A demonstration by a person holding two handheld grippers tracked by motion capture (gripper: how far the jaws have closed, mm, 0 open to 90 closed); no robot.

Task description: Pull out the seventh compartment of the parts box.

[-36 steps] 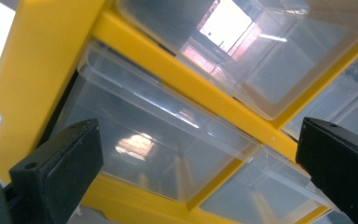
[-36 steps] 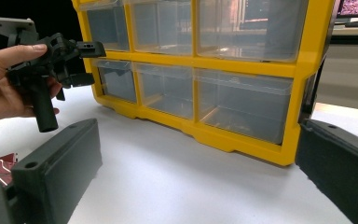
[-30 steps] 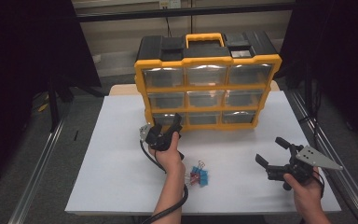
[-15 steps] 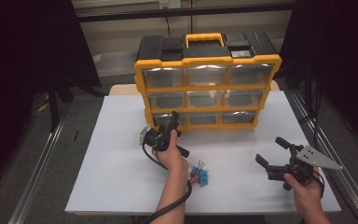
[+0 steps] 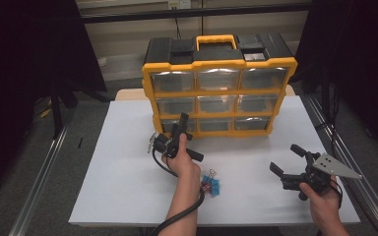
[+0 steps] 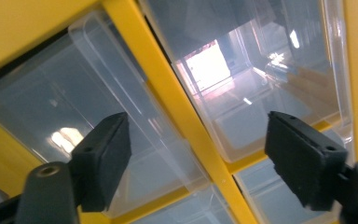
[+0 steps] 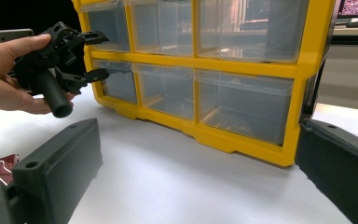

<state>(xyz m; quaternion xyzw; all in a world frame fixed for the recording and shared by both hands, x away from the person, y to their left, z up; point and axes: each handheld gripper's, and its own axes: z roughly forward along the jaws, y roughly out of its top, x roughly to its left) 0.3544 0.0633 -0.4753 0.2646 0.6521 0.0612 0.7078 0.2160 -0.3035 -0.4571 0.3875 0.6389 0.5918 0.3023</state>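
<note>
Left gripper [image 5: 183, 129] now sits up against the lower-left corner of the yellow drawer cabinet [image 5: 218, 92], at the bottom-left drawer [image 5: 173, 125]. A second ago it hung a little back from the cabinet front; it has eased in since. My fingers [image 6: 103, 161] have just been closing from full spread, but they are not together: a wide gap remains. In the left gripper view they straddle a yellow divider bar [image 6: 186, 116] with clear drawer fronts on either side. Nothing is pinched yet; the pads press on no surface that I can make out.

Reading: this looks like the approach to a drawer pull, the narrowing being a pre-shape for the lip. I judge the grip not yet made. The straddle over the divider suggests the aim may need a small shift onto one drawer front before closing further, or the pads could land on the frame.

Right gripper [image 5: 295, 164] waits low at the near right of the desk [image 5: 118, 177], fingers wide apart, holding nothing, unmoved from a second ago. In its own view the cabinet stands ahead.

Small pile of binder clips [image 5: 210, 185], blue and red, lies on the desk between my two hands, untouched and apart from both grippers.
</note>
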